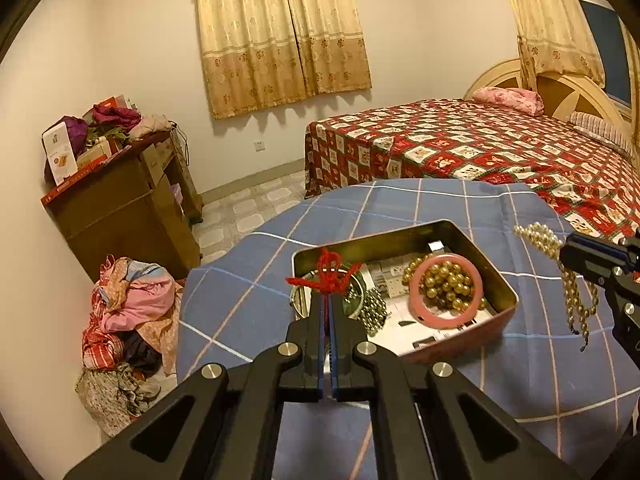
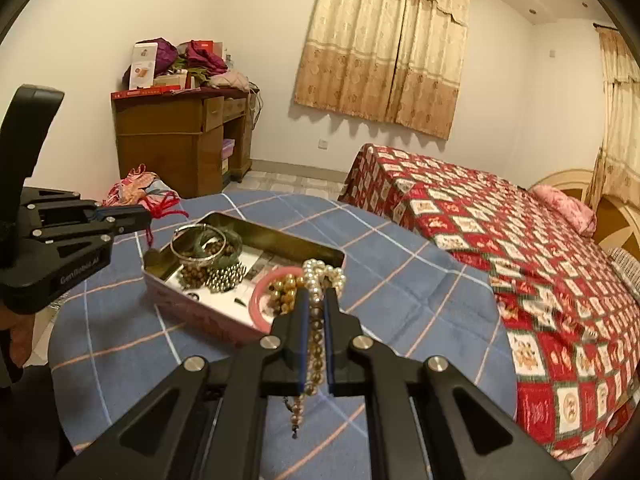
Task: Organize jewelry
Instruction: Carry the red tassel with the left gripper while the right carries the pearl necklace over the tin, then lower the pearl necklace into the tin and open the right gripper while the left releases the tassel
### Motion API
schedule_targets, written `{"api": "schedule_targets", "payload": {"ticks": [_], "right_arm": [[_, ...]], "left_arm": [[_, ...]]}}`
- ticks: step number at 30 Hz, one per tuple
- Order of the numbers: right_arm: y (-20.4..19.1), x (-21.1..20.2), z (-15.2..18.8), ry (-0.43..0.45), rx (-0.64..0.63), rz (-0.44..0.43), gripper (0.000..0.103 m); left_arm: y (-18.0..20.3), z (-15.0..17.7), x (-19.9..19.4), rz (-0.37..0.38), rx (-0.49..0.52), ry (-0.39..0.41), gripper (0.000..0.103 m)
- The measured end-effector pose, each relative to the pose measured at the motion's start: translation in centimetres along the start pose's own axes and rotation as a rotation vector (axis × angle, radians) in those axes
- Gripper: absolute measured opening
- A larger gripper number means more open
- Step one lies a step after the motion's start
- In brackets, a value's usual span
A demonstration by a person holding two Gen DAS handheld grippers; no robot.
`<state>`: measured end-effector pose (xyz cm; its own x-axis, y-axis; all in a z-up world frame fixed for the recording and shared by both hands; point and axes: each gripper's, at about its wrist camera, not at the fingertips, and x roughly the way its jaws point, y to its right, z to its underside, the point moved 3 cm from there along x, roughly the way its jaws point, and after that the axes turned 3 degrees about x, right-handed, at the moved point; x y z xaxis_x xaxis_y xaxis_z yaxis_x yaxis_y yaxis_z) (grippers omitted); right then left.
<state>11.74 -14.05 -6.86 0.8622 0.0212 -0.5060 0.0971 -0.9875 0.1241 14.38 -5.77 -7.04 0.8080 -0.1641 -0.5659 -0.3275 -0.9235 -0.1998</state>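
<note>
Left tongs (image 1: 329,300) clamped a red knotted cord (image 1: 325,274); right tongs (image 2: 316,300) clamped a pearl-and-bead strand (image 2: 320,280). Both pieces were held above the tin (image 1: 472,244). Bangles and bead strands remained jumbled inside, sorting apparently barely begun.

In the left wrist view the tin (image 1: 404,236) sits mid-frame on the table (image 1: 460,208), with the bangle (image 1: 444,322) in its right part, beads (image 1: 448,282) inside the ring. The left gripper (image 1: 327,300) reaches from the bottom edge, a knotted cord (image 1: 326,276) pinched at its tip. At the right edge the right gripper (image 1: 576,252) grips a bead strand (image 1: 576,300). The bed (image 1: 480,148) lies behind the table at upper right, the cabinet (image 1: 128,204) at left.
</note>
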Motion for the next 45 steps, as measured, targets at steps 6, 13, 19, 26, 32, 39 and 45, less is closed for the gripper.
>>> {"api": "schedule_targets", "payload": {"ticks": [6, 13, 19, 26, 32, 39, 45], "right_arm": [[-0.2, 0.7, -1.4, 0.015, -0.022, 0.018, 0.009], [-0.1, 1.5, -2.6, 0.027, -0.022, 0.033, 0.009], [-0.2, 2.3, -3.3, 0.034, -0.025, 0.043, 0.009], [-0.5, 4.0, -3.8, 0.018, -0.033, 0.054, 0.009], [-0.8, 5.4, -3.9, -0.008, -0.047, 0.058, 0.009], [-1.1, 6.7, -3.6, -0.038, -0.05, 0.05, 0.009], [-1.5, 7.5, -3.4, -0.058, -0.054, 0.05, 0.009]], "left_arm": [[-0.3, -1.0, 0.6, -0.025, 0.007, 0.013, 0.001], [-0.6, -1.9, 1.4, -0.039, 0.008, 0.019, 0.001], [-0.7, -2.6, 2.4, -0.048, 0.01, 0.022, 0.001], [-0.8, -3.2, 4.1, -0.071, 0.022, 0.011, 0.001], [-0.9, -3.1, 5.4, -0.079, 0.031, -0.009, 0.001], [-0.9, -2.7, 6.4, -0.078, 0.041, -0.03, 0.001], [-1.0, -2.3, 7.3, -0.086, 0.047, -0.052, 0.001]]}}
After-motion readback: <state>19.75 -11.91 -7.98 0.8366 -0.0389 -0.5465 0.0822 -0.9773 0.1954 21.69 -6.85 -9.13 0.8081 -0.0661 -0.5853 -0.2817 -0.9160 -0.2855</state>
